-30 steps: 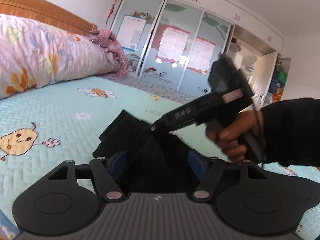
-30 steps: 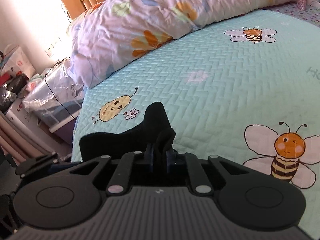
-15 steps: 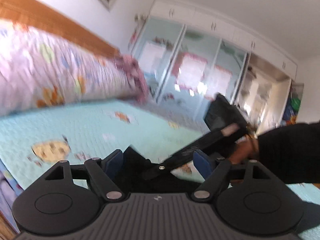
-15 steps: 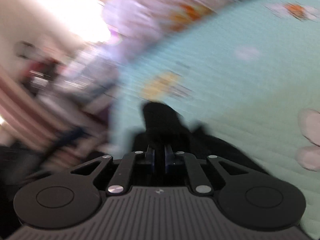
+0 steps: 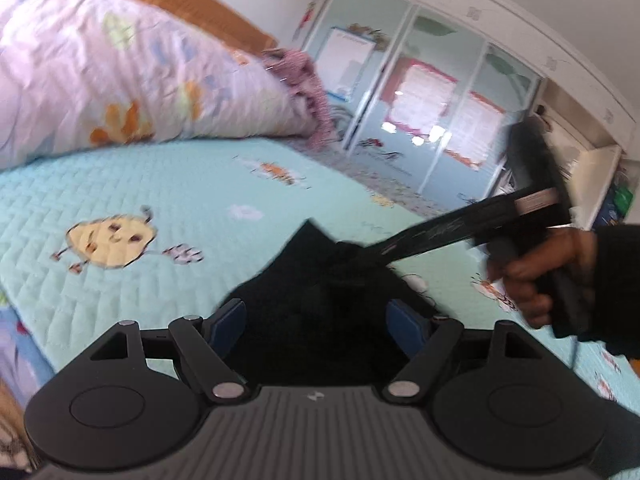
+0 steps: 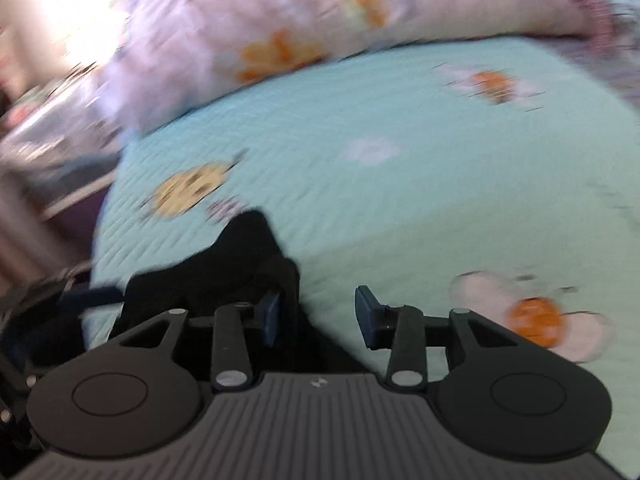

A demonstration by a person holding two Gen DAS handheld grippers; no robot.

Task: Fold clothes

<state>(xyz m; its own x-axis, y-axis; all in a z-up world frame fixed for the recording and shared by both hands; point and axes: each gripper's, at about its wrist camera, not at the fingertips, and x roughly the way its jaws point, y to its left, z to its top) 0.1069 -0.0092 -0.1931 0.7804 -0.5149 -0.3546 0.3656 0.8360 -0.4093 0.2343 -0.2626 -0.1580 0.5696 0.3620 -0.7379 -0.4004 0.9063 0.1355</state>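
Observation:
A black garment point(image 5: 320, 280) lies bunched on the mint-green quilted bedcover point(image 5: 160, 184). My left gripper point(image 5: 316, 316) stands wide open just above it, cloth filling the gap between its blue pads without being squeezed. My right gripper point(image 5: 356, 248), held by a person's hand point(image 5: 528, 276), reaches in from the right with its tips at the garment's top. In the right wrist view the right gripper point(image 6: 320, 314) has its jaws opening. Bedcover shows in the gap, and the black garment point(image 6: 240, 256) lies against the left finger point(image 6: 270, 316). That view is blurred.
A floral duvet point(image 5: 120, 80) is heaped along the wooden headboard point(image 5: 200, 4), with a pink cloth point(image 5: 304, 80) at its end. Glass-fronted wardrobes point(image 5: 420, 112) stand beyond the bed. Clutter sits off the bed's left edge point(image 6: 48, 152).
The right gripper's jaws, shut on a fold of the black garment before, have parted and let it go. The left jaws stand slightly wider. Both views have swung and blurred.

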